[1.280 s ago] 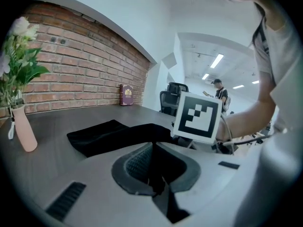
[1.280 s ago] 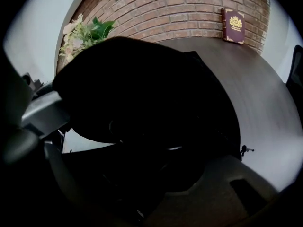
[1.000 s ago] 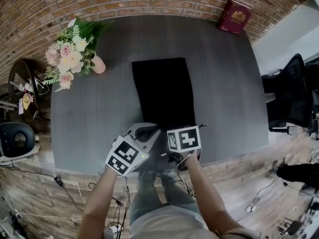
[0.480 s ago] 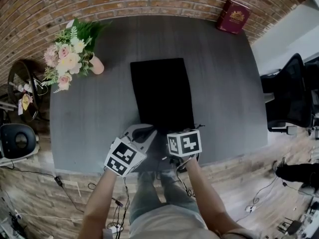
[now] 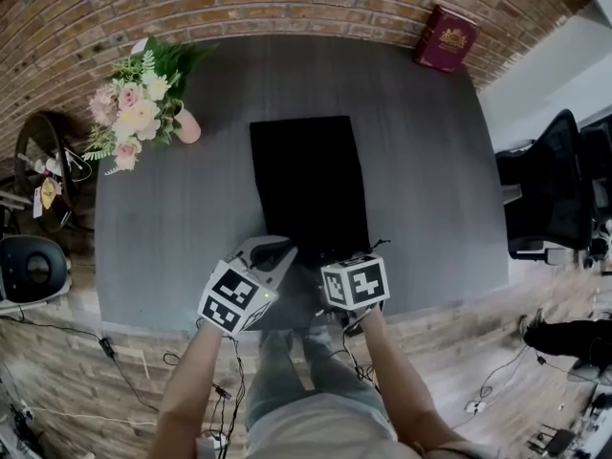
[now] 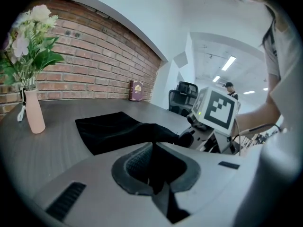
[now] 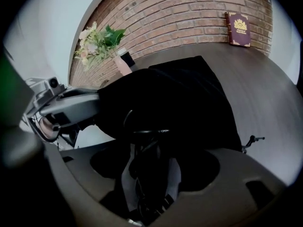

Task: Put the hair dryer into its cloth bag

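The black cloth bag (image 5: 308,175) lies flat along the middle of the grey table (image 5: 172,218), its mouth at the near edge. My left gripper (image 6: 154,145) is shut on the bag's rim and holds the cloth lifted (image 6: 142,131). My right gripper (image 7: 149,141) points steeply down into the raised mouth. Its jaws have just been opening and now stand apart around a dark shape with a loop of black cord (image 7: 130,122). That shape is too dark to tell from the cloth, so the hair dryer itself does not show clearly. In the head view both marker cubes (image 5: 354,282) cover the jaws.
A pink vase of flowers (image 5: 134,113) stands at the table's far left, and a red book (image 5: 445,38) leans on the brick wall at the far right. A small black cord end (image 5: 382,244) lies beside the bag's mouth. An office chair (image 5: 550,189) is right of the table.
The right gripper's cube has shifted slightly towards the table's near edge. The left gripper and the bag lie as before.
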Available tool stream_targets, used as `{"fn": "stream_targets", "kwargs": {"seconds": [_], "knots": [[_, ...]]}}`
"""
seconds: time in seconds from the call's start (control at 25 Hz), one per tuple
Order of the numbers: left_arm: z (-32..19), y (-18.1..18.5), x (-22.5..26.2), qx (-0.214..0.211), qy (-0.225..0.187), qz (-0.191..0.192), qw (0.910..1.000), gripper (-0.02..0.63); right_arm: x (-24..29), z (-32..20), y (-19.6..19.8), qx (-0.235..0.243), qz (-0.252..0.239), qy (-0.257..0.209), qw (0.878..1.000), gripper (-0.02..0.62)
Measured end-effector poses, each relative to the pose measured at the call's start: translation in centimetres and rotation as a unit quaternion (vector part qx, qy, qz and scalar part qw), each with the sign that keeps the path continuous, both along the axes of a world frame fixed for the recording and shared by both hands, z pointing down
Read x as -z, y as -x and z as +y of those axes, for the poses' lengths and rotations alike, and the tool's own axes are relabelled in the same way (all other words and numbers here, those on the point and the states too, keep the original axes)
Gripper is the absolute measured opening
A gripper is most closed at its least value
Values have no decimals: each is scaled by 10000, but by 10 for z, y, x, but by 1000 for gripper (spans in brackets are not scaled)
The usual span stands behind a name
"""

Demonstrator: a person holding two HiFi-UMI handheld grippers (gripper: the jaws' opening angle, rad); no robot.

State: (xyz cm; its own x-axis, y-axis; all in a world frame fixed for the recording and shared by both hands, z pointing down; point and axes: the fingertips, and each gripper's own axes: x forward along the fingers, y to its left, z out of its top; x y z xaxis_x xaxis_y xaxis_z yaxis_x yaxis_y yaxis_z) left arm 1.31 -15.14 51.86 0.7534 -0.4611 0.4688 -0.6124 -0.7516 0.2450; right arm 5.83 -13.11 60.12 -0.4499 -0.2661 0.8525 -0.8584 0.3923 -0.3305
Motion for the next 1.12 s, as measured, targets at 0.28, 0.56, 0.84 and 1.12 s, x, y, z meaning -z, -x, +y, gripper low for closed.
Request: {"fn": "stream_targets", "kwargs": {"seconds": [0.28,0.56,0.84,1.12], "knots": [[0,0,3,101,14,30,9999,18,8,18,-12,305,6,-39,9995,318],[4,1,0,148,42,-53,9999,18,2,38,-18,308,-112,-83,9994,315],[6,-1,-6,166,86,-143,9997,18,-7,35,-15,441,51,-116,9989,258],[6,-6,-9,152,121,-190,9996,18,-7,36,-13,442,1,-181,9989,190]]}}
